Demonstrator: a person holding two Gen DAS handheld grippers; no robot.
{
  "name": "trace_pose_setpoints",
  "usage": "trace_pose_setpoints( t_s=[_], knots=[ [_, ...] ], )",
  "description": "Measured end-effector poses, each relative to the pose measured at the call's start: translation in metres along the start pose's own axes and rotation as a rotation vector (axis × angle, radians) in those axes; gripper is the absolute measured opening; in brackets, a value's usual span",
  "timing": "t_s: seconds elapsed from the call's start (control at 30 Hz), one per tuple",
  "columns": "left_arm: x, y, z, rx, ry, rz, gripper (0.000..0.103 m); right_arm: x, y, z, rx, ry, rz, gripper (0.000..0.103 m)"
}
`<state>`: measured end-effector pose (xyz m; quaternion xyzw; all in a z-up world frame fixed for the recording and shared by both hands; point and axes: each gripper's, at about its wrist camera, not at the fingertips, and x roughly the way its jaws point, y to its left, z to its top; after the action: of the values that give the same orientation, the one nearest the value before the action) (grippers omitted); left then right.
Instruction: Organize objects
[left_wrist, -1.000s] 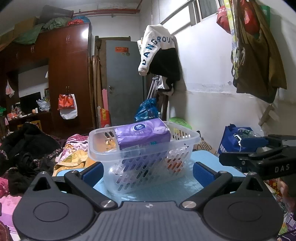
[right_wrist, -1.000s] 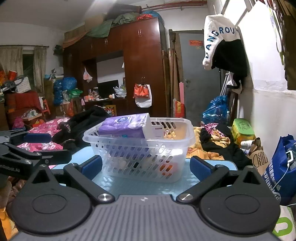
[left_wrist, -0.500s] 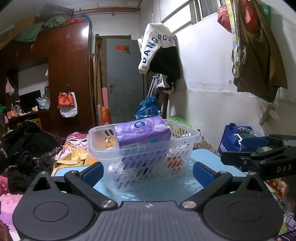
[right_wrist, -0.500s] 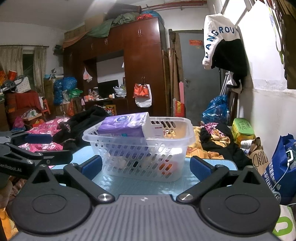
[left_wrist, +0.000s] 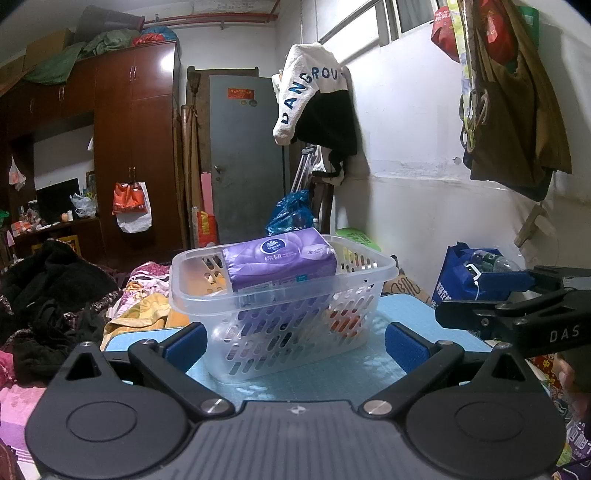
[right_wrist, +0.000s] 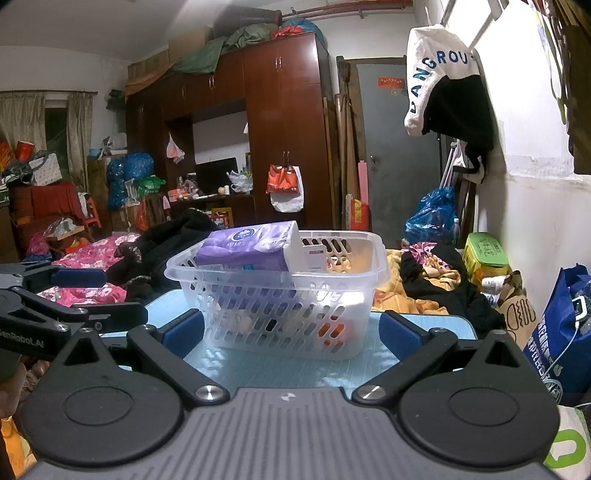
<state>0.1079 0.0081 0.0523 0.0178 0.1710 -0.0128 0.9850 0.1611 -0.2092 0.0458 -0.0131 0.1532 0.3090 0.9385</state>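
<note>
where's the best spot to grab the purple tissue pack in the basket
Probably the upper half of the purple tissue pack, coming from above. It stands higher than the rim of the clear basket, whose walls block a side approach. Set the jaws across its narrow width; the soft wrap should give a little. Both the left gripper and right gripper are open and empty.

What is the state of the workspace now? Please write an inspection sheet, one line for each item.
Surface: light blue table top, bare around the basket.
Job's things: clear plastic basket stands upright on the table; purple tissue pack lies on top of its contents, above the rim; small white box beside the pack.
Clutter: orange item low inside the basket, unclear.
Grippers: left gripper open, empty; right gripper open, empty; both short of the basket.
Cables: white cable at blue bag.
Surroundings: wardrobe, grey door, hanging hoodie, clothes piles.
</note>
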Motion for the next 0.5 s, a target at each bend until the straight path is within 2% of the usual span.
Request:
trace_pose_setpoints(
  t_s=[0.5],
  knots=[
    [0.0018,-0.0008,-0.0009,0.000,0.005,-0.004,0.103,-0.0003,0.0000,0.0004,0.000,0.000,0.000,0.103]
  ],
)
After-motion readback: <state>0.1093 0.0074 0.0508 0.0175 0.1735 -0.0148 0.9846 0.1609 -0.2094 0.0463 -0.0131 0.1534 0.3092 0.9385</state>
